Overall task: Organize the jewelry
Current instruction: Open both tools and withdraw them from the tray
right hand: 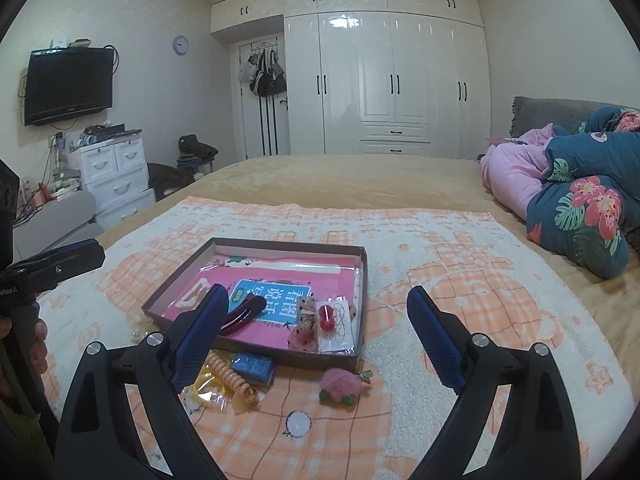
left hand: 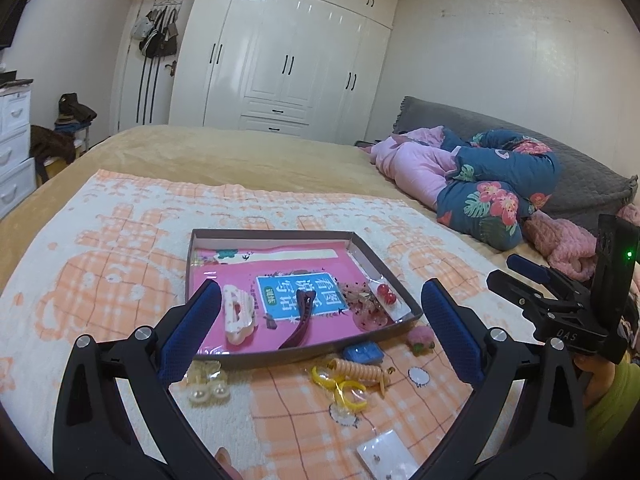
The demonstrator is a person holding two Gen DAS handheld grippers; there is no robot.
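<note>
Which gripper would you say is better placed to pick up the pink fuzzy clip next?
Probably the right gripper: open, and the pink fuzzy clip lies between its fingers, before the box.

Cardboard tray (left hand: pixel 394 264) on fluffy towel (left hand: pixel 120 240); glossy wardrobe (left hand: pixel 288 52).

Shallow box (left hand: pixel 404 276) holds clips; loose hair accessories (left hand: pixel 352 376) lie before it.

Left gripper (left hand: pixel 320 320) hangs with jaws spread wide, nothing between the blue pads (left hand: pixel 190 330), angled gently downward. Right gripper (right hand: pixel 316 336) is just the same, gaping and empty, off to the left gripper's right.
</note>
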